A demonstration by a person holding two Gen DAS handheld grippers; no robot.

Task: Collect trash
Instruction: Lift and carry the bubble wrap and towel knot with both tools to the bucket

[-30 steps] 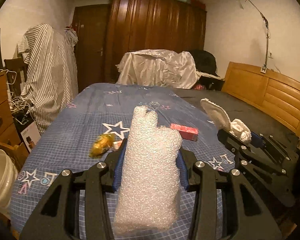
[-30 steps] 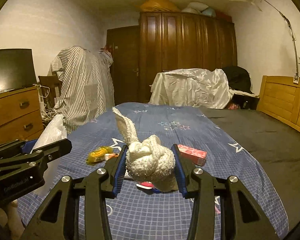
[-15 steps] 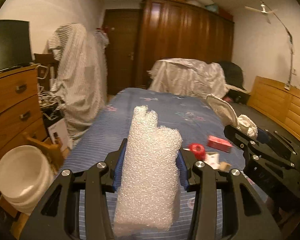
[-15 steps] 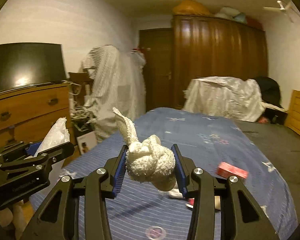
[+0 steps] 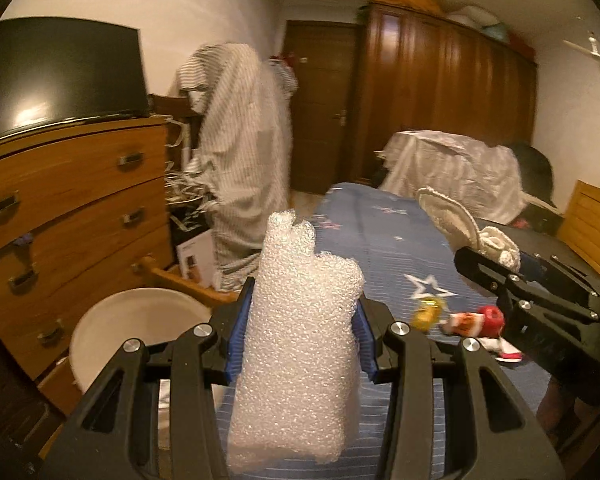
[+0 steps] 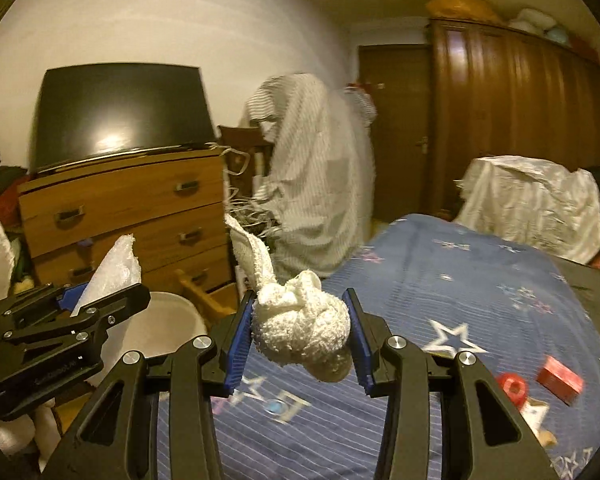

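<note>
**Both grippers loaded beside the bed**

At centre frame of the left wrist view, the left gripper (image 5: 300, 336) has its blue-padded fingers (image 5: 236, 336) clamped on a tall wad of white bubble wrap (image 5: 300, 344), which stands upright between them and rises above their tips. Lower left of that frame sits a round white plastic bucket (image 5: 112, 324) on the floor, close against a brown wooden chest of drawers (image 5: 76, 216) with a dark flat screen (image 5: 60, 72) on top.

Centre of the right wrist view, the right gripper (image 6: 300, 336) holds a knotted white terry cloth (image 6: 304, 328), its fingers (image 6: 360, 340) pressed to both sides and one loose tail of cloth sticking up toward the upper left.

Along the right side of both frames lies the bed under a blue star-printed sheet (image 6: 460, 288). On the sheet, lower right, rest a small red box (image 6: 560, 380), a red round cap (image 6: 512, 388) and, in the left view, a crumpled yellow wrapper (image 5: 428, 312). A grey striped cloth (image 5: 240, 152) drapes something tall at the upper middle, before a dark wooden wardrobe (image 5: 440, 112).
</note>
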